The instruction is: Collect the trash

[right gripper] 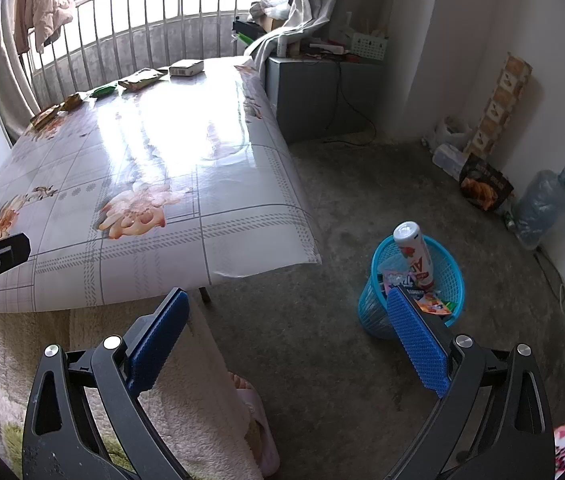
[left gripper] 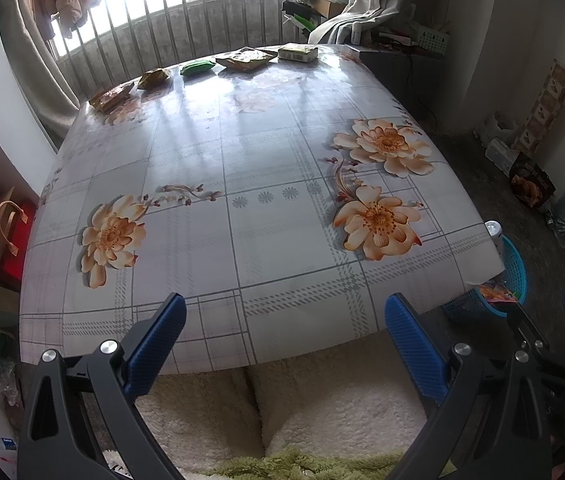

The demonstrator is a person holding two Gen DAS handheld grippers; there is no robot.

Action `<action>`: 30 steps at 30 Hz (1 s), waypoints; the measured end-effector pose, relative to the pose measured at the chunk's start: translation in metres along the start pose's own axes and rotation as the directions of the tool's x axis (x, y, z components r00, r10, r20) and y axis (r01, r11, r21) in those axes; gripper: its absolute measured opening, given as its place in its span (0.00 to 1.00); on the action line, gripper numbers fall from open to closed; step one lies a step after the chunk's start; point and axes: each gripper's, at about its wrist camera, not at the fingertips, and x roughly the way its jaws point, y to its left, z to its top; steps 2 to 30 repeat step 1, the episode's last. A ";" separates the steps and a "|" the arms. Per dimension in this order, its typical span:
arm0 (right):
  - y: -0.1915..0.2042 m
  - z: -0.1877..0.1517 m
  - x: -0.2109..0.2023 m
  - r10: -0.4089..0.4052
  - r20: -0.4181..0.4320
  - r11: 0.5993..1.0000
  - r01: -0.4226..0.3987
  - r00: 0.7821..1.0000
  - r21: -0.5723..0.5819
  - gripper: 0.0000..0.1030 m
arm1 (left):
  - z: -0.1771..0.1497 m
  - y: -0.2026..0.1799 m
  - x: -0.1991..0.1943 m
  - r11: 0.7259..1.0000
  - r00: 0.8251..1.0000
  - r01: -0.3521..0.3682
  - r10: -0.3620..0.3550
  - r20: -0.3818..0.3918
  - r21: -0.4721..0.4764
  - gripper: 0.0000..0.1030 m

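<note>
Several snack packets lie in a row along the table's far edge: a brown packet [left gripper: 110,97], a crumpled brown one [left gripper: 154,78], a green one [left gripper: 197,67], a large brown one [left gripper: 245,59] and a pale box [left gripper: 297,53]. My left gripper [left gripper: 284,312] is open and empty above the table's near edge. My right gripper [right gripper: 286,310] is open and empty over the floor, left of the blue trash basket [right gripper: 374,312]. The basket holds a white can [right gripper: 414,252] and wrappers. The basket also shows in the left wrist view [left gripper: 516,268].
The table [left gripper: 266,240] has a glossy floral cloth. A fluffy white cushion [left gripper: 322,400] sits below its near edge. A grey cabinet [right gripper: 314,96] stands behind the table. A water jug [right gripper: 542,204], a bag and a cardboard piece stand along the right wall. A slipper [right gripper: 258,420] lies on the floor.
</note>
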 end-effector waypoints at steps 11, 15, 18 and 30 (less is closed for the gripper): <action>0.000 0.000 0.000 0.000 0.000 1.000 0.000 1.000 0.000 0.92 | -0.001 -0.001 -0.001 1.000 1.000 0.001 -0.001 -0.001 0.000 0.95; 0.000 0.000 0.000 0.000 0.000 1.000 0.000 1.000 0.000 0.92 | -0.001 -0.001 -0.001 1.000 1.000 0.001 -0.001 -0.001 0.000 0.95; 0.000 0.000 0.000 0.000 0.000 1.000 0.000 1.000 0.000 0.92 | -0.001 -0.001 -0.001 1.000 1.000 0.001 -0.001 -0.001 0.000 0.95; 0.000 0.000 0.000 0.000 0.000 1.000 0.000 1.000 0.000 0.92 | -0.001 -0.001 -0.001 1.000 1.000 0.001 -0.001 -0.001 0.000 0.95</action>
